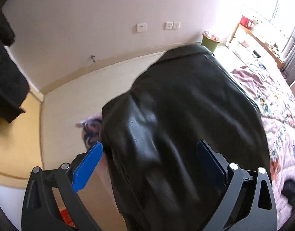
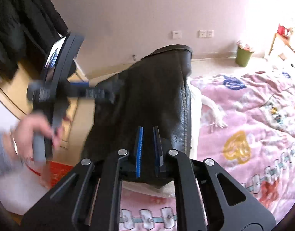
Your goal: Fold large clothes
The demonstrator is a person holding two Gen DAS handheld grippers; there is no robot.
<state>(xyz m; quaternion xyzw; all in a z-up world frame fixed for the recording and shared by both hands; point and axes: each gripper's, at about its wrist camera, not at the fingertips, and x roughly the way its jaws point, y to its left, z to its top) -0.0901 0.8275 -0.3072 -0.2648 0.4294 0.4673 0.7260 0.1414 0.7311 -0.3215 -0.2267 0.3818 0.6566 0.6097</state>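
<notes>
Pink bedding point(image 2: 253, 119) spreads under us, pale wall behind. Over on our left, the left gripper point(image 1: 149, 154) has its blue pads spread wide, the black leather jacket point(image 1: 182, 115) hanging between them, unpinched as far as we can see. Centre now — the right gripper point(image 2: 148, 144) is nearly closed, clamped on the jacket's lower edge beside the stitched seam. We judge the risk plain: slick, heavy leather on one narrow pinch could slide free and slump onto the bed point(image 2: 243, 154) — unless the left claw bites.
</notes>
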